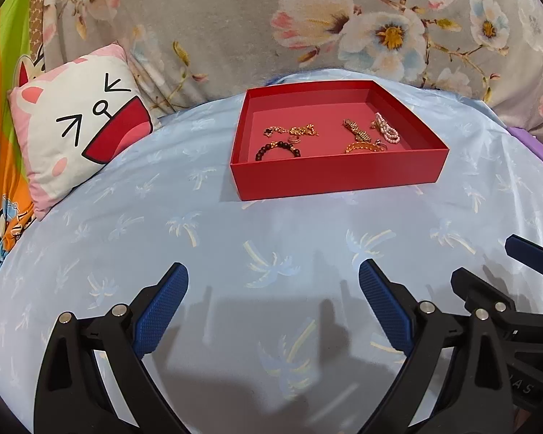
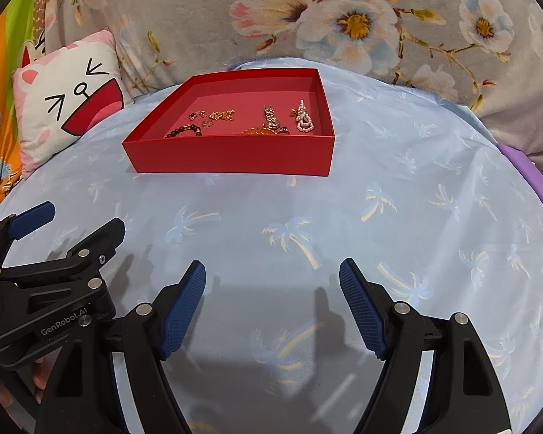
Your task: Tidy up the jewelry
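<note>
Currently, the scene by parts:

Red box (image 1: 338, 175): sits open-topped on the blue palm-print bedspread (image 1: 235, 238), well ahead of both grippers; its low walls would keep loose pieces from sliding off the soft cloth.

Jewelry: all of it that shows lies inside the box, none on the bedspread. A dark bead bracelet (image 1: 278, 150) and a gold chain (image 1: 291, 131) lie at the left; a gold watch-style band (image 1: 356, 131), a pearl strand (image 1: 385, 130) and a gold bangle (image 1: 362, 147) lie at the right, some touching.

Left gripper (image 1: 273, 289): fingers spread wide, holding nothing, low over the bedspread near the person.

Right gripper (image 2: 271, 289): fingers likewise wide and empty, just beside the left one.

Stage, as a judgement: the pieces gathered in the box fit a finished tidy-up, or a heap waiting to be sorted; the views do not settle which.

Surroundings: a cartoon-face pillow (image 1: 79, 126) leans at the left, a floral blanket (image 1: 344, 18) behind.
</note>
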The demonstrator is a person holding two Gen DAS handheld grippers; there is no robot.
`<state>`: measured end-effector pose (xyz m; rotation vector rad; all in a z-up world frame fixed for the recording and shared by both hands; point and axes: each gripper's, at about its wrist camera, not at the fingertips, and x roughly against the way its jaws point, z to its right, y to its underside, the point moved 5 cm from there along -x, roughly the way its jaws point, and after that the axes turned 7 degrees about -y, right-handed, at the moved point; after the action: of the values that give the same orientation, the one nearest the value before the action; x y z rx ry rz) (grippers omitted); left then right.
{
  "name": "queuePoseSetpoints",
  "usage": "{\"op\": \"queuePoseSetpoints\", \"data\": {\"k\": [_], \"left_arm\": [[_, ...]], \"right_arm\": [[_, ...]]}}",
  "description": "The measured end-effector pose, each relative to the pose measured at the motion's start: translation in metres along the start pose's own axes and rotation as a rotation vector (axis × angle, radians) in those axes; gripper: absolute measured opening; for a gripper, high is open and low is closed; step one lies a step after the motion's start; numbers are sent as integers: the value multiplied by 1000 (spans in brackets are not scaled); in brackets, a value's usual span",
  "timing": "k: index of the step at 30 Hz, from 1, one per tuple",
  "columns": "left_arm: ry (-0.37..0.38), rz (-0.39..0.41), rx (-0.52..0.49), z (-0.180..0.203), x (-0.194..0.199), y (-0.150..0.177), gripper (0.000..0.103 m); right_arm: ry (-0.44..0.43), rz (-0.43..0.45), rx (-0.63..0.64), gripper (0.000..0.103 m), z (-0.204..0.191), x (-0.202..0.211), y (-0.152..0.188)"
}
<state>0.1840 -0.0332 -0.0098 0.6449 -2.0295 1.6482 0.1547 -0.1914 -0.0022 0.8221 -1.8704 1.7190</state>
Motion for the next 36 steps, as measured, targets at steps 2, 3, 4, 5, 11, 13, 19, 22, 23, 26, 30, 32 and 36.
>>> {"op": "queuePoseSetpoints", "data": {"k": [2,3,4,5,11,13,19,22,23,26,30,32,36], "left_arm": [[-2,-2,-1,0,-1,0,93],[-3,-5,-1,0,-1,1,93],[-3,-6,-2,0,-1,0,93],[-4,-7,-2,0,-1,1,93],[-17,-4,-9,0,-1,1,93],[-26,-3,-12,1,-1,1,93],[-43,6,-18,1,2,2,93],[-44,-2,-19,1,1,3,93],[-44,-5,-18,1,1,3,93],[-42,-11,-13,0,0,4,93],[-50,-16,-4,-1,1,5,93],[-56,-18,0,-2,1,5,93],[-72,-12,5,-3,3,5,93]], "right_arm": [[0,0,0,75,0,0,0],[2,-1,0,75,0,0,0],[5,-2,1,75,0,-1,0],[8,-2,3,75,0,-1,0],[24,5,5,76,0,1,1],[29,7,5,76,-1,1,1],[39,15,5,76,-1,3,0],[42,17,6,76,-2,4,0],[44,17,7,76,-2,3,0],[48,20,9,76,-2,4,0],[51,25,12,76,-3,6,1],[54,29,17,76,-4,6,1],[49,33,16,78,-4,7,1]]}}
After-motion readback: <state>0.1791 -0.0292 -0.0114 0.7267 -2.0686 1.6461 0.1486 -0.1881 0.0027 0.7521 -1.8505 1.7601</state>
